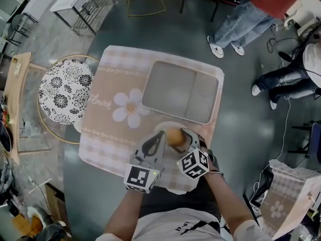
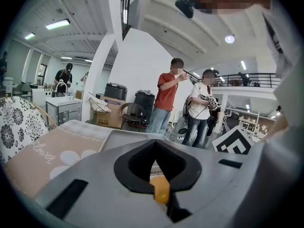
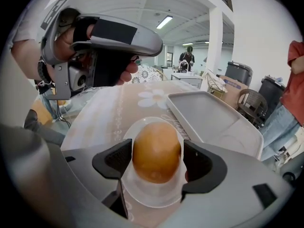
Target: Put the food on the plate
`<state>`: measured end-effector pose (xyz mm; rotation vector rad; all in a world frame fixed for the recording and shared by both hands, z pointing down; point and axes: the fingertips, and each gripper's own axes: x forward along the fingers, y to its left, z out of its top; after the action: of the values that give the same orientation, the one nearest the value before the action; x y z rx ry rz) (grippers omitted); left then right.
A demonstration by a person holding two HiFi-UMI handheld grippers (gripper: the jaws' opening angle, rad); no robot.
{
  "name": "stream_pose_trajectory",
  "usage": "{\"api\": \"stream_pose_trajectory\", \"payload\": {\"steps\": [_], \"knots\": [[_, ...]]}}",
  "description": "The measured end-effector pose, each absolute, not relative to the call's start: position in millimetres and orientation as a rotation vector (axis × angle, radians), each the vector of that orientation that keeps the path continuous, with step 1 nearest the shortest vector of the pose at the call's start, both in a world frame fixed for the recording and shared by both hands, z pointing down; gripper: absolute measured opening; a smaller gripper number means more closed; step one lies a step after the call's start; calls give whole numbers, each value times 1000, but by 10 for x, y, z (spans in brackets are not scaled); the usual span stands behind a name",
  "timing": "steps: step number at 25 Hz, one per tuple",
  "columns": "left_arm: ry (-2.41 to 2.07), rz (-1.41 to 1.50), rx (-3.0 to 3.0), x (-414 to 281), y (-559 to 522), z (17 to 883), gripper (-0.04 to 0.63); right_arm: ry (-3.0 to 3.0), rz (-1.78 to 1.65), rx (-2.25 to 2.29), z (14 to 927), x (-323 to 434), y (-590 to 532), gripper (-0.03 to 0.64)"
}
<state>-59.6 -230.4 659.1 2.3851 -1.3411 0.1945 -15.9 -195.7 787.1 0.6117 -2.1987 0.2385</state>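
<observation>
A round golden-brown bun (image 1: 174, 135) sits between the jaws of my right gripper (image 1: 179, 136), just over a small white plate (image 1: 159, 126) at the near edge of the table. In the right gripper view both black pads press the bun (image 3: 156, 151), and the plate (image 3: 142, 196) shows beneath it. My left gripper (image 1: 156, 140) is right beside the bun on its left, with its jaws together and nothing in them. In the left gripper view that gripper (image 2: 155, 147) shows only a sliver of the orange bun (image 2: 161, 190) past its pads.
A grey two-part tray (image 1: 180, 92) lies beyond the plate on a pink flower-print placemat (image 1: 108, 112). A chair with a black-and-white patterned seat (image 1: 65, 92) stands at the table's left. People stand on the floor at the far right (image 1: 241, 24).
</observation>
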Motion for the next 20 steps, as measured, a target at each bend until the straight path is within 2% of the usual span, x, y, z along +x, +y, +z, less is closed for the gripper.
{"api": "stream_pose_trajectory", "payload": {"steps": [7,20], "knots": [[-1329,200,2391,-622,-2243,6321,6,-2235,252,650,7439,-189,-1944,308],[-1301,200,2450,-609,-1923,5286,6,-2460,419,844,5934,-313,-1719,304]]}}
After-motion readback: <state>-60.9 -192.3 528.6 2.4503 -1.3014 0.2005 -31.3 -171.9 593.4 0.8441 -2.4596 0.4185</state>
